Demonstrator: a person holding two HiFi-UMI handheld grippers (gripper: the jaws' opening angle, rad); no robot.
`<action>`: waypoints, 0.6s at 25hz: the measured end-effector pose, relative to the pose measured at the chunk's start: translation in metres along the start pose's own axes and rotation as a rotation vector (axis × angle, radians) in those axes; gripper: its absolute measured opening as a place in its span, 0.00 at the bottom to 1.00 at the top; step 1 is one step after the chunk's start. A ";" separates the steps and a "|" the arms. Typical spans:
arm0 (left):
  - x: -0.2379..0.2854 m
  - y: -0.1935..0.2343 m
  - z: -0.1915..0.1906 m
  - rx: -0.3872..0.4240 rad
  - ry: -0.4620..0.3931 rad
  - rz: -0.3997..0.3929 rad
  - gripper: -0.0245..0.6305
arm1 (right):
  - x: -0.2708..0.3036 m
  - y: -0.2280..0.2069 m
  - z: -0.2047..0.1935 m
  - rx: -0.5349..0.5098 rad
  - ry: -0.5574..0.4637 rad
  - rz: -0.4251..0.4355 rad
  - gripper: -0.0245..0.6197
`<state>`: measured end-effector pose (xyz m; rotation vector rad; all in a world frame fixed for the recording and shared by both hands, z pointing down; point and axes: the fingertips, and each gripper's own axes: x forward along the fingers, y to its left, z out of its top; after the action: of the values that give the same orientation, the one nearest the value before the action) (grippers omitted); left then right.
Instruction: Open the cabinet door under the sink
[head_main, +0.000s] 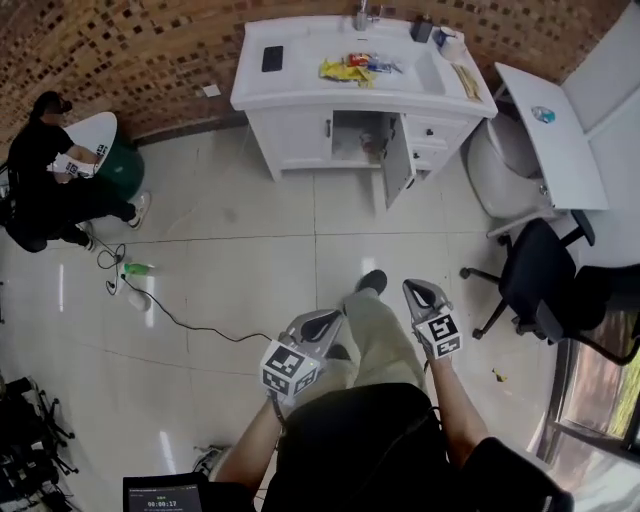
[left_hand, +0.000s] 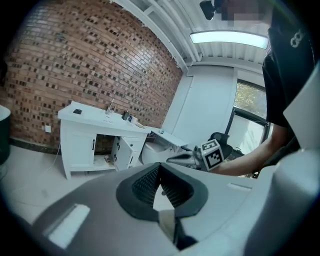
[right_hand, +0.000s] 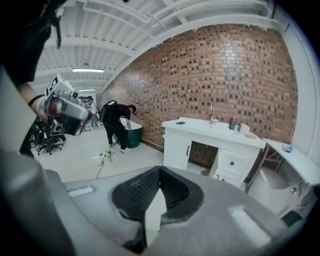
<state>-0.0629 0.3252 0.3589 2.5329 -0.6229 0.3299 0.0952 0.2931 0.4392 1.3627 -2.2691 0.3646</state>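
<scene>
Left gripper (head_main: 330, 318): jaws closed tip to tip, nothing held, raised over the tiled floor (head_main: 250, 260), well apart from the cabinet. Right gripper (head_main: 413, 288): jaws likewise closed, empty. Each bears a cube of black-and-white square markers. White sink cabinet (head_main: 300, 135) against the brick wall: right-hand cabinet door (head_main: 396, 160) under the sink stands swung open, left door closed, drawers (head_main: 435, 140) beside it. Counter (head_main: 300, 85): black phone (head_main: 272, 58), yellow packets (head_main: 345, 70), faucet (head_main: 362, 15). Floor: green bottle (head_main: 138, 268), black office chair (head_main: 540, 285). Tablet (head_main: 165, 493), lower edge: screen digits too small to read.
</scene>
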 end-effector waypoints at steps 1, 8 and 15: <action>-0.012 -0.007 -0.001 0.002 -0.004 0.007 0.06 | -0.012 0.007 0.017 -0.018 -0.024 0.004 0.03; -0.092 -0.048 0.006 -0.020 -0.093 0.067 0.06 | -0.064 0.072 0.097 -0.098 -0.137 0.079 0.03; -0.120 -0.096 0.003 -0.012 -0.128 0.076 0.06 | -0.108 0.131 0.117 -0.105 -0.191 0.165 0.03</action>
<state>-0.1198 0.4409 0.2753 2.5386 -0.7689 0.1903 -0.0071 0.3842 0.2849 1.2066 -2.5279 0.1713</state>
